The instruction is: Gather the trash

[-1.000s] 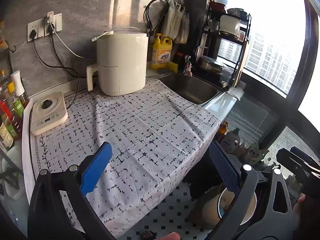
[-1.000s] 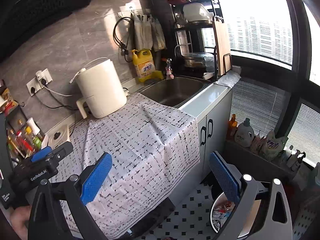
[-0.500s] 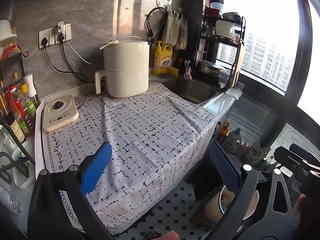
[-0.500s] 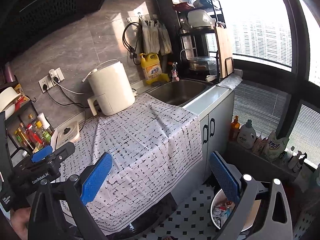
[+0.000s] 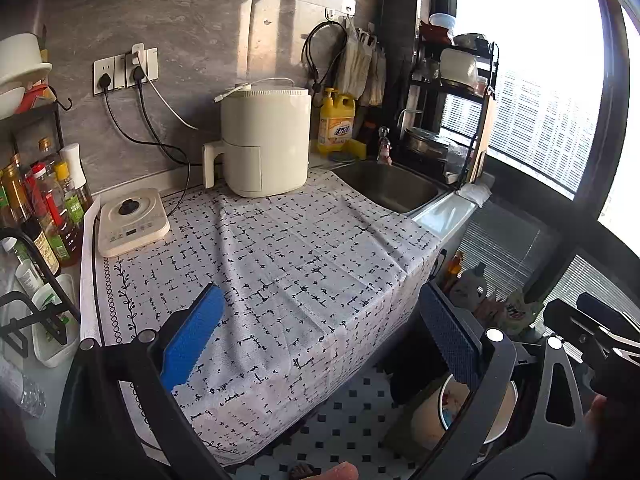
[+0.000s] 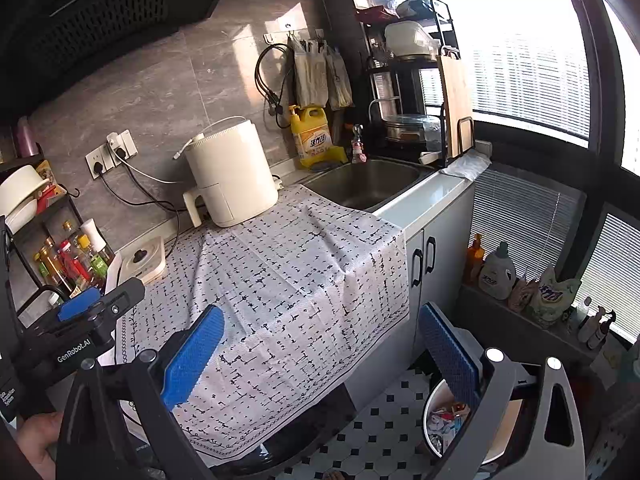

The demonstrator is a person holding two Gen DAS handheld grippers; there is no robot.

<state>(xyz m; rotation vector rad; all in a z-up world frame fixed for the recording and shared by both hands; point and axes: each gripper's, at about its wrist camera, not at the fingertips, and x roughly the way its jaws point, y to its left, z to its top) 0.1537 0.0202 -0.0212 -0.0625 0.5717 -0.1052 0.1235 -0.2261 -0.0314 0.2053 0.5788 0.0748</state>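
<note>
My left gripper [image 5: 320, 340] is open and empty, held above the front edge of the counter's patterned cloth [image 5: 280, 260]. My right gripper [image 6: 320, 344] is open and empty too, also over the cloth [image 6: 288, 280]. A white trash bin [image 6: 434, 424] holding crumpled wrappers stands on the tiled floor at the lower right, partly behind my right finger; it also shows in the left wrist view [image 5: 444, 408]. No loose trash shows on the cloth.
A white air fryer [image 5: 266, 140] stands at the back of the counter, a small white cooktop [image 5: 132, 222] to its left, oil bottles [image 5: 44, 208] at far left. The sink [image 5: 390, 188] and dish rack [image 5: 452, 100] lie right. Detergent bottles [image 6: 496, 272] line the window ledge.
Both grippers have pulled back and risen, so more of the counter, the bottles at the left and the wall now show. Both stay open.
</note>
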